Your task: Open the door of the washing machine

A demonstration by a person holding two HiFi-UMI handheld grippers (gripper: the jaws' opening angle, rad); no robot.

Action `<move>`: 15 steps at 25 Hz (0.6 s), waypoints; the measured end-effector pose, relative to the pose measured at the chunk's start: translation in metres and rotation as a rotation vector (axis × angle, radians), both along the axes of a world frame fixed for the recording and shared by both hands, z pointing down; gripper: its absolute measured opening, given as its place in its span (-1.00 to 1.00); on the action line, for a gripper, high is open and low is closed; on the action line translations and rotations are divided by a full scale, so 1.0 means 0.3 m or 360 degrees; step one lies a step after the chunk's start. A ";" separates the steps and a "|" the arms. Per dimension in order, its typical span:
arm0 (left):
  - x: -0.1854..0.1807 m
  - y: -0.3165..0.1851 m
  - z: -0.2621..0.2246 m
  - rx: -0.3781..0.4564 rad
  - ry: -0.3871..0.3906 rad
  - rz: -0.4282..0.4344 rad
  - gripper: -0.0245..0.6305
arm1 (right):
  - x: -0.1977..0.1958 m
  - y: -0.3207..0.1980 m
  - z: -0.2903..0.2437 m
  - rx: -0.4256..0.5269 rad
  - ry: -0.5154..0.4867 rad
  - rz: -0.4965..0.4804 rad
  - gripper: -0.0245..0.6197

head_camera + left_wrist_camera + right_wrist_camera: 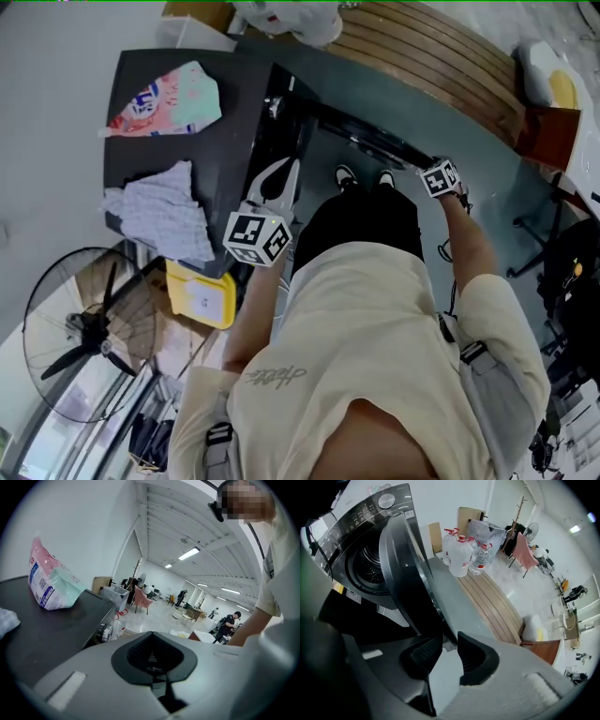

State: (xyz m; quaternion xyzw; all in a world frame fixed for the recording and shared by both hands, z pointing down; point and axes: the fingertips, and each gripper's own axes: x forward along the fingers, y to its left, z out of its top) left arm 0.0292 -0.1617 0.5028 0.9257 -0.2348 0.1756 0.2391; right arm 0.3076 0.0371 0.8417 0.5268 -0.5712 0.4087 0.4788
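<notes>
Tongs first: the right tongs [446,641] have their tips set on either side of the free rim of the door [405,573]. The rim fills the gap between the tips, so I'd call it a pinch on the door's edge, though a light one. The left tongs [153,644] are closed with nothing in them, and they hang near the front edge of the washing machine's top [178,122]. A detergent pouch [173,98] lies toward the back edge of that top, and a crumpled cloth [164,211] lies nearer the front.

The door stands well out from the machine's front, and the drum opening [370,569] is plain to see behind it. To my eye the opening is as good as done.

As for handling, the door looks rigid, with a thick dark rim and a bulged window, so it probably has some weight. It hangs on a hinge and will only travel along its arc; pulling it straight outward would fight the hinge. The rim looks smooth, and a tip-only pinch could slide off it. The best hold is where the right tongs are, on the edge farthest from the hinge. Guiding it gently should be enough, with no need to squeeze hard.
</notes>
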 end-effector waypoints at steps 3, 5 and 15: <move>-0.005 -0.013 -0.001 -0.0004 -0.0032 0.0014 -0.87 | 0.041 0.004 0.001 -0.0049 0.0010 -0.0072 -0.61; -0.008 -0.026 0.008 -0.0012 -0.0056 0.0004 -0.86 | 0.071 -0.034 -0.001 -0.0010 0.0011 -0.0141 -0.61; 0.098 -0.110 -0.004 -0.0033 -0.0084 -0.0183 -0.87 | 0.251 -0.218 -0.010 0.0048 0.0070 -0.0335 -0.59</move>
